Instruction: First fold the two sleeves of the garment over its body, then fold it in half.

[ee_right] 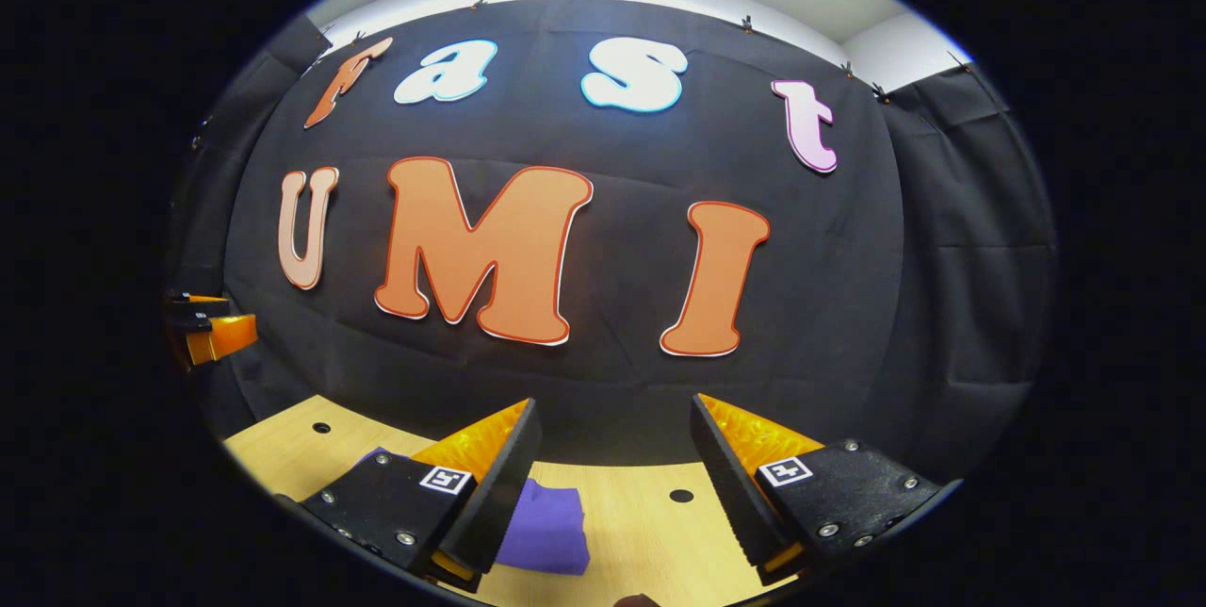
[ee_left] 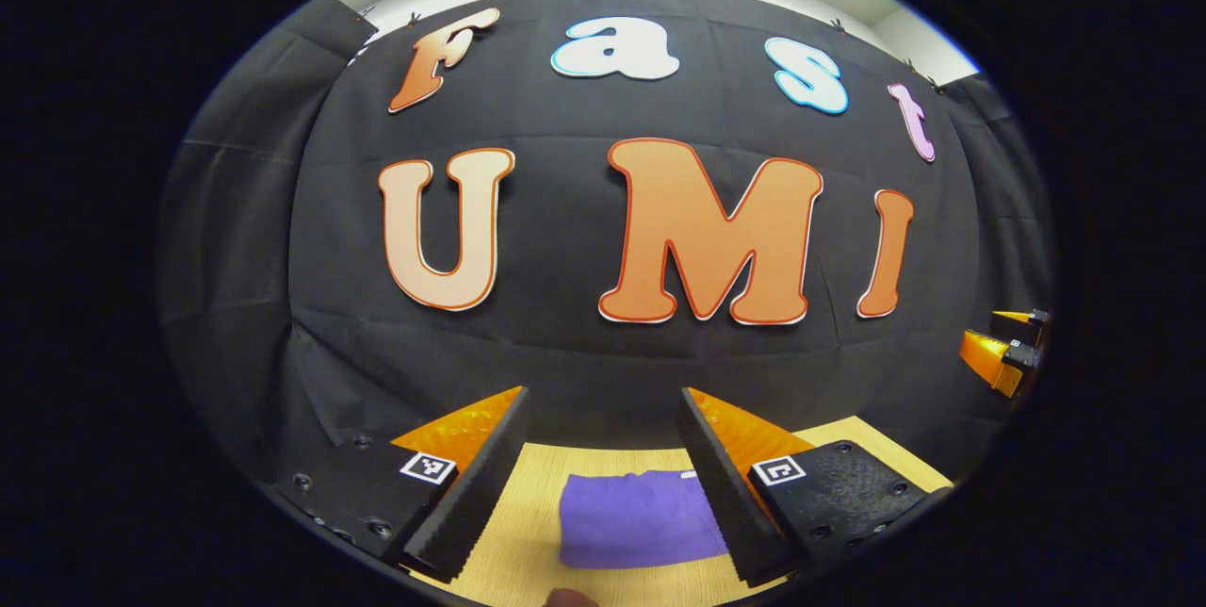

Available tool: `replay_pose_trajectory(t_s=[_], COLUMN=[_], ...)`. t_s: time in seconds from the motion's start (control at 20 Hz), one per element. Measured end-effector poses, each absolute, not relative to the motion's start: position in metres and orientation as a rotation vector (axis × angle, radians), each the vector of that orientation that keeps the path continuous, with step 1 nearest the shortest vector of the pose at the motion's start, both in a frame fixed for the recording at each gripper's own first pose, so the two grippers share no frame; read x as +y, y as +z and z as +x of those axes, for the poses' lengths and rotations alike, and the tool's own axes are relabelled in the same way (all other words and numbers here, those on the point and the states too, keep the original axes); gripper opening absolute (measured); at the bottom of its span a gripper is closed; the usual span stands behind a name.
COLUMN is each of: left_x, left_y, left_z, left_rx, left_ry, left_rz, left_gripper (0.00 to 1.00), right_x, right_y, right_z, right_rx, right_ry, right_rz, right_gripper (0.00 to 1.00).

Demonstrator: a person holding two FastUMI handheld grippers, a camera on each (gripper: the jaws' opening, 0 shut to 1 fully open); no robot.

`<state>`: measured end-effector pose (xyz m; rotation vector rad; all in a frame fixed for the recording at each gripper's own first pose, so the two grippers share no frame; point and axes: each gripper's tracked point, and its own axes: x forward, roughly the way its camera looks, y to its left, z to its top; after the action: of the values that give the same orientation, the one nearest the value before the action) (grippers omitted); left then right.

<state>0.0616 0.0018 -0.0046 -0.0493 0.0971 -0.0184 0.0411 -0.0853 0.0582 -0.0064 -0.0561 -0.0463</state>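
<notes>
Folded purple garment on the table.
Left tongs and right tongs both gape apart above it, gripping nothing.

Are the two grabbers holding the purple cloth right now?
No. The left gripper and right gripper both stand open with nothing between their fingers. The purple garment lies folded on the wooden table.

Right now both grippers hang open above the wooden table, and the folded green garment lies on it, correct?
Not quite: the folded cloth garment is purple, as the left gripper view shows. The left gripper and right gripper do hang open above the wooden table.
</notes>
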Motion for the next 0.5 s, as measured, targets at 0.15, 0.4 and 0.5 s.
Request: replay_pose_trajectory(t_s=[0.15, 0.4, 0.5], left_x=[-0.003, -0.017, -0.022], left_y=[-0.006, -0.021, -0.026], left_z=[0.05, 0.038, 0.036], left_rx=[0.066, 0.051, 0.046], left_ry=[-0.026, -0.034, -0.044], left_rz=[-0.05, -0.029, -0.017], left_gripper=[0.98, 0.98, 0.99], right_x=[-0.086, -0.076, -0.069], right_y=[0.056, 0.036, 0.032], right_z=[0.038, 0.039, 0.037], right_rx=[-0.072, -0.057, -0.055], right_ry=[-0.056, -0.04, -0.026], right_rz=[0.008, 0.001, -0.004], right_gripper=[0.94, 0.94, 0.94])
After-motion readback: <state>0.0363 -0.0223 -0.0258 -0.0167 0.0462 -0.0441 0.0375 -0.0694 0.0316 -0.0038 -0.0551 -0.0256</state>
